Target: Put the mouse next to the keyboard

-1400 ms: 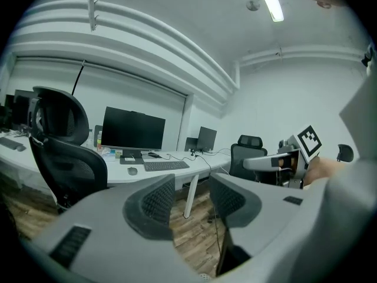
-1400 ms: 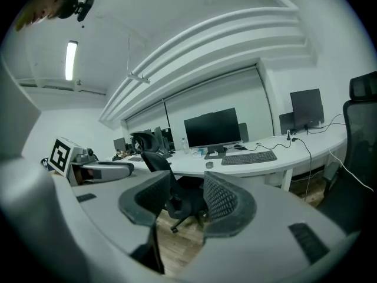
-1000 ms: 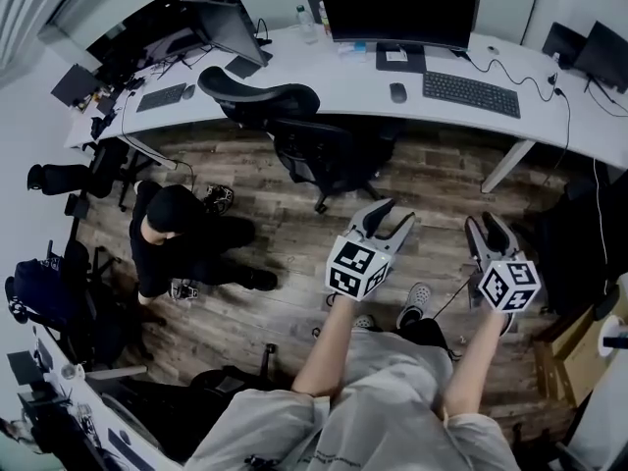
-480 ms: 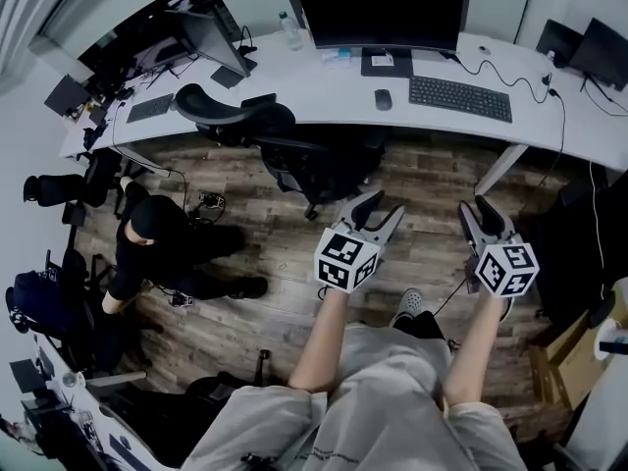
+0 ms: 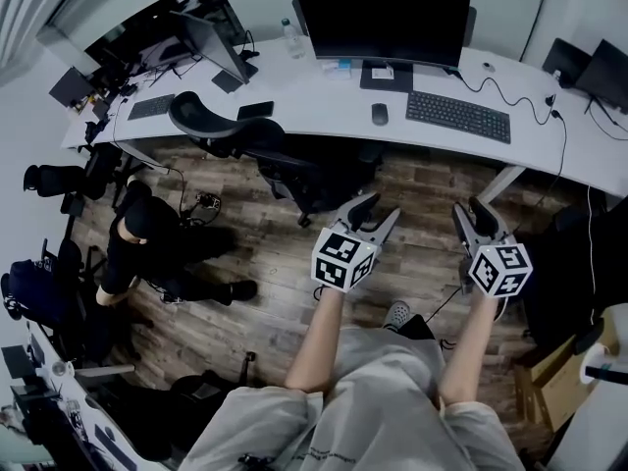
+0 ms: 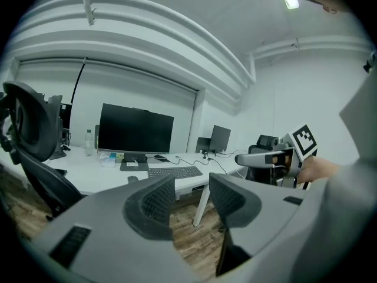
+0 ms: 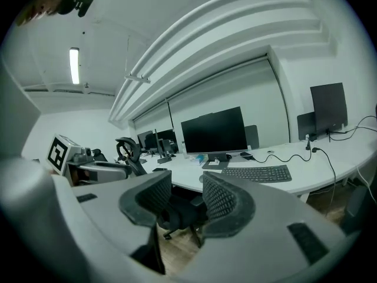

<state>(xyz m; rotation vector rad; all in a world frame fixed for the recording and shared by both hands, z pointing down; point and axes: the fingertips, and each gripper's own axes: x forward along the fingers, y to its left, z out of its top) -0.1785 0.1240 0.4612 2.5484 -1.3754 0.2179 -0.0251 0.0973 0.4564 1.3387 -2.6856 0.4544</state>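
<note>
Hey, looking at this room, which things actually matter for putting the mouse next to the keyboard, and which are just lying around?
For the job:
mouse
keyboard
desk
left tool and right tool, both open and empty

Just lying about:
monitor
water bottle
office chair
second keyboard at the desk's left end

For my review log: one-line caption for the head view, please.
Short of the white desk, left gripper and right gripper held out empty; mouse lies left of keyboard.
</note>
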